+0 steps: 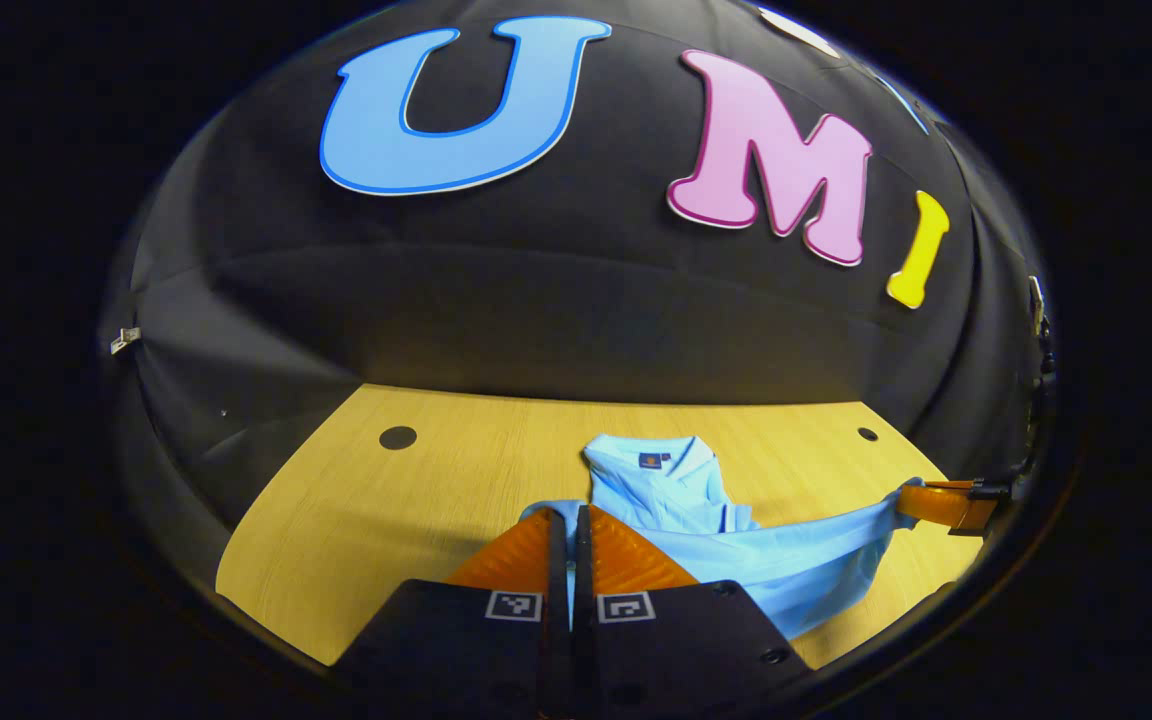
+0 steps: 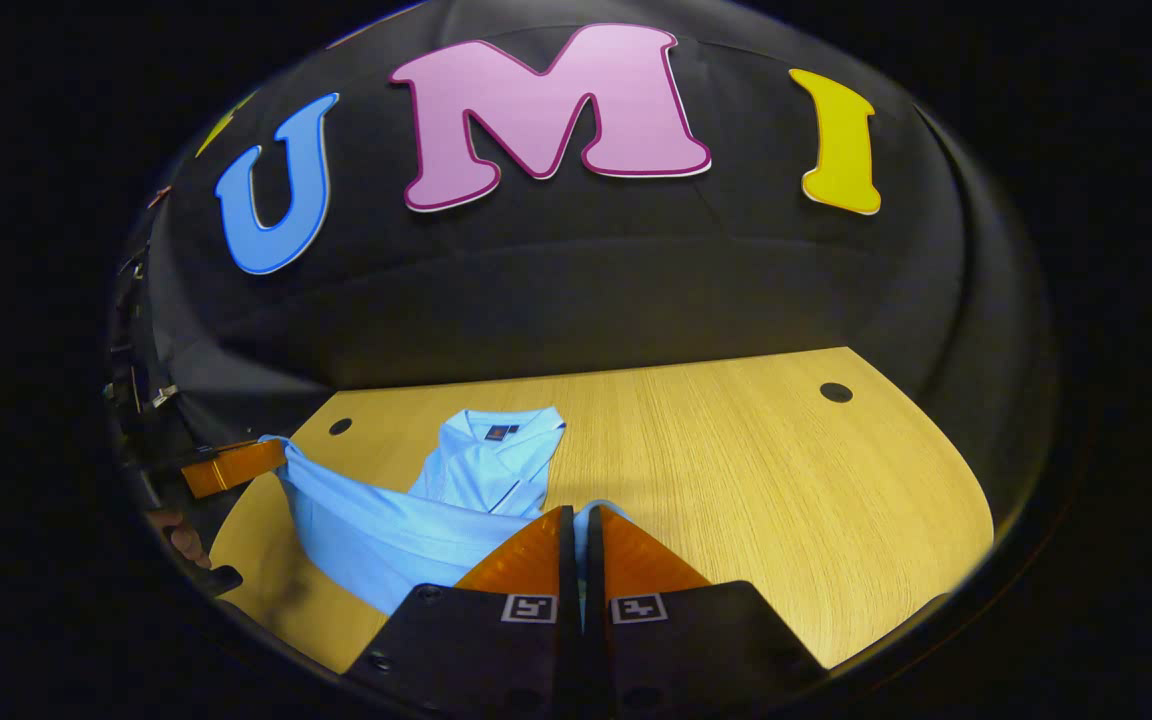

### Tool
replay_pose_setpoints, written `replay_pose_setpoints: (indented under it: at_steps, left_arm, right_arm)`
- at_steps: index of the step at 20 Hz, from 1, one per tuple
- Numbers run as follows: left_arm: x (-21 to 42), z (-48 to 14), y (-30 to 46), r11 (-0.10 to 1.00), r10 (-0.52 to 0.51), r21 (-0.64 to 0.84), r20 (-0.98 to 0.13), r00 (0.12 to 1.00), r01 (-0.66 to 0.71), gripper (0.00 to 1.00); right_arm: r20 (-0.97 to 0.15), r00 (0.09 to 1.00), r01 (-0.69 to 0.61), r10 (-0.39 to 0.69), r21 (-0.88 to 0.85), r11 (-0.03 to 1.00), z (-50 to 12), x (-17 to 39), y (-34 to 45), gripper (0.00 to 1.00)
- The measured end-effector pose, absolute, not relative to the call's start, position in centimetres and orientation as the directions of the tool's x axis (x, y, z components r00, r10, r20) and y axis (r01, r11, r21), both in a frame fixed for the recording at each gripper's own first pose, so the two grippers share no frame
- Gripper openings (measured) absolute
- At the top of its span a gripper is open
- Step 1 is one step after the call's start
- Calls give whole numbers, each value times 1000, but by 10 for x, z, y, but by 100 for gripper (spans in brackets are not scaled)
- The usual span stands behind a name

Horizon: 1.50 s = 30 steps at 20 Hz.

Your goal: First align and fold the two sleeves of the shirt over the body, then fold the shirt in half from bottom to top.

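crosswise, shirt (image 1: 736, 540) hem; collar (image 1: 651, 462) far

dim booth | table (image 1: 356, 500) brightly lit | strong fisheye edge warp | sharp focus

Support surface: wooden table (image 1: 356, 500) (image 2: 736, 470), light yellow-tan top with fine straight grain, rounded outline, set close against the black cloth wall at its far edge. Three small dark round holes visible in the top: one (image 1: 397, 437) near the far left corner and one (image 1: 867, 434) near the far right in the left gripper view; the right gripper view shows them at (image 2: 340, 426) and (image 2: 836, 392).

On it: a light blue shirt (image 1: 666, 490) (image 2: 486, 465), collar end resting flat on the wood toward the wall. Its near hem edge is raised off the surface, stretched in a band.
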<state>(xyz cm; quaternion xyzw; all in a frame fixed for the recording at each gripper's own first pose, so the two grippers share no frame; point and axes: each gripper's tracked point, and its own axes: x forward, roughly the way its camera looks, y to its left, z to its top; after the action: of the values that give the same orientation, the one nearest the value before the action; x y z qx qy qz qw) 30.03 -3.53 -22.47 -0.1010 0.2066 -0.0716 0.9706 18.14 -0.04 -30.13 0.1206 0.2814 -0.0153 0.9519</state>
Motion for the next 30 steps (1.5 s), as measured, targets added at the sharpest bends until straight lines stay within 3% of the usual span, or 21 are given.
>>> replay_pose_setpoints:
  at_steps: [8,14,15,16,22,23,24,25,30]
  left_arm:
    - [401,-264,-28,981,-82,-194,-434,897,-4,6]
    - [438,-307,-33,987,-50,-155,-493,869,-32,6]
    - [439,-315,-32,988,-42,-148,-505,862,-39,6]
    - [439,-323,-32,990,-34,-133,-522,852,-42,6]
    - [436,-344,-35,994,-18,-102,-568,823,-49,6]
    - [436,-352,-38,994,-20,-100,-581,814,-46,6]
    - [435,-357,-38,995,-16,-90,-593,805,-46,7]
    - [434,-360,-36,996,-12,-82,-600,800,-46,8]
    - [433,-361,-33,996,-1,-70,-602,798,-52,14]
  right_arm:
    - [-579,814,97,47,215,972,-356,276,0,5]
    - [-652,757,98,41,175,980,-411,317,3,5]
    - [-660,751,105,39,177,979,-417,320,3,0]
    - [-666,745,112,35,177,978,-422,322,4,5]
    - [-712,703,118,6,124,985,-450,319,7,5]
    - [-717,698,118,4,121,986,-453,318,7,11]
    - [-712,702,117,1,116,986,-452,319,7,5]
    - [-710,704,115,0,114,987,-452,320,6,5]
    - [-716,698,135,-18,107,985,-454,319,4,19]
